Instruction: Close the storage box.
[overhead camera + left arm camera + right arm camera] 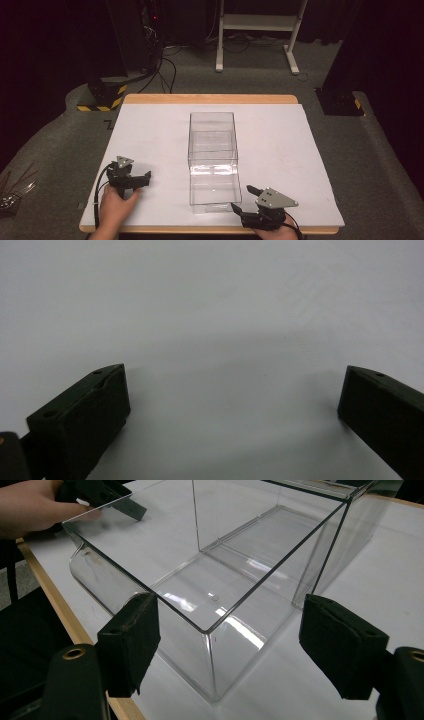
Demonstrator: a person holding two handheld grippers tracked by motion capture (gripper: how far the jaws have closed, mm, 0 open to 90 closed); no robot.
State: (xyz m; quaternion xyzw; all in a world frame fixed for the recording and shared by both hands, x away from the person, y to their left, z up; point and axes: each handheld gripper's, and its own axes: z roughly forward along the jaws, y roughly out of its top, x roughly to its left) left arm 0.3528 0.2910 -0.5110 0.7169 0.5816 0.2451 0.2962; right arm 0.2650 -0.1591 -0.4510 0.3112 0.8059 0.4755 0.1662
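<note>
A long clear plastic box (pixel 212 150) stands empty and open-topped in the middle of the white sheet (pixel 280 145), with its short end toward the near edge. My right gripper (pixel 243 199) rests just right of the box's near corner, open. In the right gripper view, that corner of the box (pixel 210 630) rises between and a little beyond the spread jaws of the gripper (pixel 230 645). My left gripper (pixel 140 181) sits near the sheet's front left, well apart from the box, open. Its jaws (pixel 233 375) stand wide over bare white sheet.
The sheet covers a wooden table whose edge (pixel 210 98) shows at the back and front. A person's hand (pixel 30 505) holds the left gripper beyond the box. Grey carpet surrounds the table, with black stands (pixel 340 100), a striped base (pixel 102 97) and a white frame (pixel 257 22) behind.
</note>
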